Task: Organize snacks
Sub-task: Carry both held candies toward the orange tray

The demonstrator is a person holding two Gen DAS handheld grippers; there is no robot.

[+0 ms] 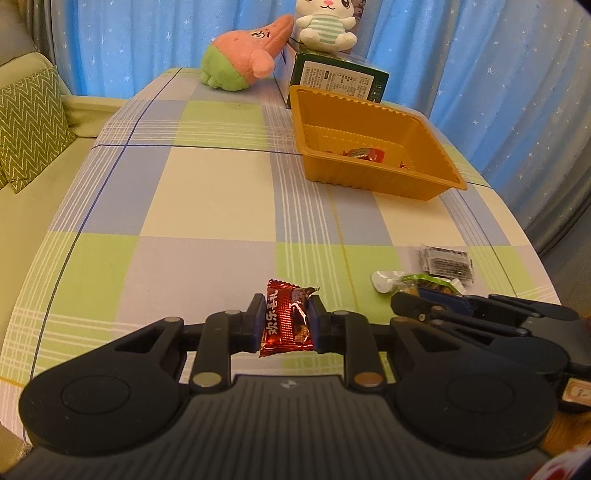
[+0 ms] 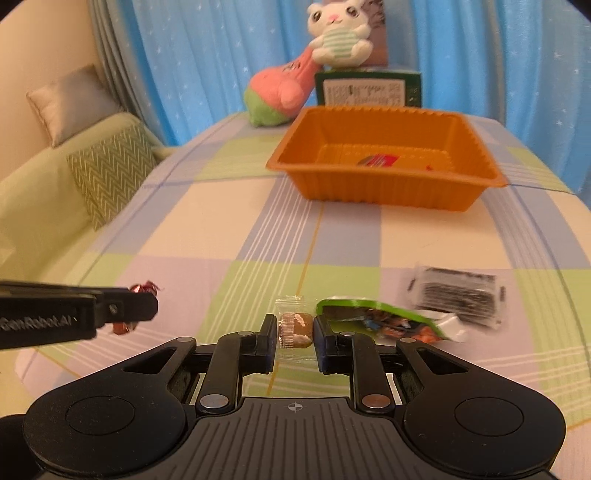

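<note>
My left gripper (image 1: 286, 319) is shut on a red foil snack packet (image 1: 286, 321), held just above the checked tablecloth. My right gripper (image 2: 294, 328) is shut on a small clear-wrapped brown candy (image 2: 295, 326). The orange tray (image 1: 424, 177) stands far right of centre in the left wrist view and holds a few red wrapped snacks (image 1: 364, 153); it also shows in the right wrist view (image 2: 369, 188). A green snack packet (image 2: 384, 315) and a black-printed clear packet (image 2: 456, 293) lie on the cloth right of my right gripper. The left gripper shows from the side in the right wrist view (image 2: 142, 304).
A pink and green plush (image 1: 243, 55) and a white rabbit plush (image 1: 325, 24) on a green box (image 1: 340, 79) stand at the table's far end before blue curtains. A green sofa with a zigzag cushion (image 1: 29, 125) runs along the left edge.
</note>
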